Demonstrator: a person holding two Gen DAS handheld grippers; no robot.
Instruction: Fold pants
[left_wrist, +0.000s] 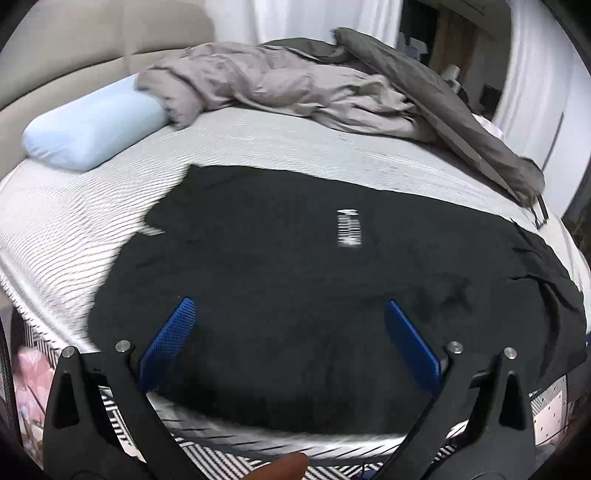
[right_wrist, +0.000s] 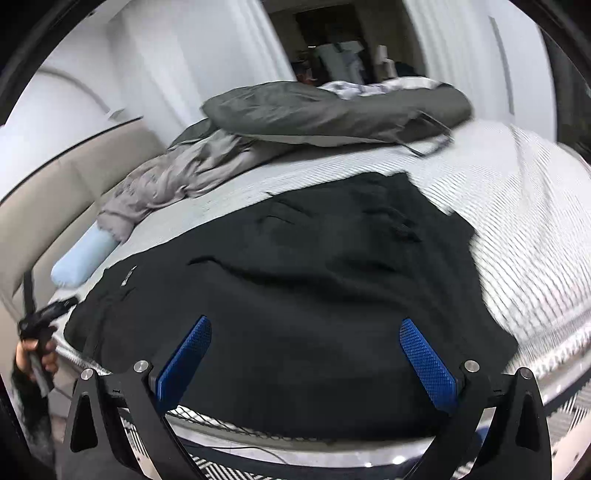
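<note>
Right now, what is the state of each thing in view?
Black fabric pants: spread flat on the bed, unfolded, not gripped.
Grey crumpled duvet: bunched at the far side.
Light blue pillow: lying by the headboard.
Left gripper: jaws open, empty.
Right gripper: jaws open, empty.

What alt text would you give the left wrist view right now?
Black pants lie spread on a striped bed sheet, with the open left claw hovering over their near edge, holding nothing. Behind them sit a light blue pillow and a rumpled grey duvet.
</note>
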